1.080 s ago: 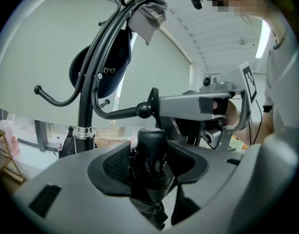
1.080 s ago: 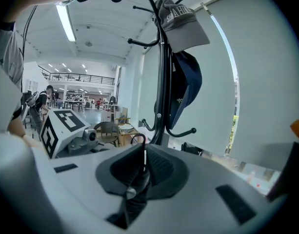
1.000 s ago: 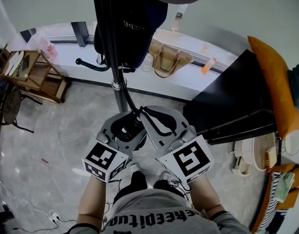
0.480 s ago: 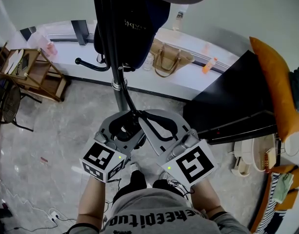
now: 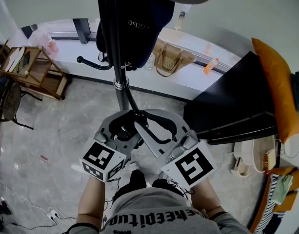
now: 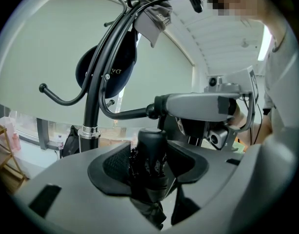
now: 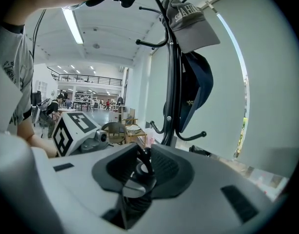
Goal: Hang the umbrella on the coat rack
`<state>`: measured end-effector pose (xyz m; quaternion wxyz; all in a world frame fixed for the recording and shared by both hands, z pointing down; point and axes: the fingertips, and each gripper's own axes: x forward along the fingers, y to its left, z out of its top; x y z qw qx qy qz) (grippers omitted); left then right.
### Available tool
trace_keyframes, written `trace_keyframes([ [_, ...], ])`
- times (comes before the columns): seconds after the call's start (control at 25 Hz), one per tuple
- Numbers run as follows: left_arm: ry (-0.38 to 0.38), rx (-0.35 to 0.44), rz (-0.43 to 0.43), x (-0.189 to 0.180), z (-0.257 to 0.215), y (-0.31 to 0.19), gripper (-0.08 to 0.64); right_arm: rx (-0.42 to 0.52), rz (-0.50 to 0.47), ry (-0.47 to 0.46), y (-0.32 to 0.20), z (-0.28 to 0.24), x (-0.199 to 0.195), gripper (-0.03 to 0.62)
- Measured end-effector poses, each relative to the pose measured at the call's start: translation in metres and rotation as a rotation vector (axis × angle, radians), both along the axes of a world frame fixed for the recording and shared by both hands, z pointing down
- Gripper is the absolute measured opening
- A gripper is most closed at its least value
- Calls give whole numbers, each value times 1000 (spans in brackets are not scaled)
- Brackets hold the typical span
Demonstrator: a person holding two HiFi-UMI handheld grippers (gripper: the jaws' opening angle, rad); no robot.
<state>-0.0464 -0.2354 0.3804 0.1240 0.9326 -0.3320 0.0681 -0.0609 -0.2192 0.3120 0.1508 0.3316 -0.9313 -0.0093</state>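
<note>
Umbrella (image 6: 152, 150): black, folded up short, stubby end poking up, pinched tight in left gripper (image 5: 126, 126) (thin black loop sticks out sideways). Coat rack (image 5: 121, 99): tall black pole, curly hooks, standing just behind.

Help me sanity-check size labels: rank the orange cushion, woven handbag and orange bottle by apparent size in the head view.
Largest: orange cushion.
Then: woven handbag.
Smallest: orange bottle.
The cushion may sit nearer the camera, which would enlarge it.

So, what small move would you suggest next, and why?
Probably draw the right gripper back slightly: its jaws have just been opening, a thin black loop stands loose between them, and the left gripper grips the black folded umbrella near the black coat rack's hook.
</note>
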Motion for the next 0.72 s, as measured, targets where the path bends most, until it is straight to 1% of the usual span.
trace_keyframes([
  [0.2, 5, -4, 6, 0, 0, 0, 235, -39, 29, -51, -3, -3, 7, 90],
  [0.4, 8, -1, 12, 1, -1, 0, 235, -15, 59, -33, -10, -3, 15, 57],
  [0.72, 15, -8, 13, 0, 2, -3, 235, -24, 47, -42, -12, -3, 13, 54],
])
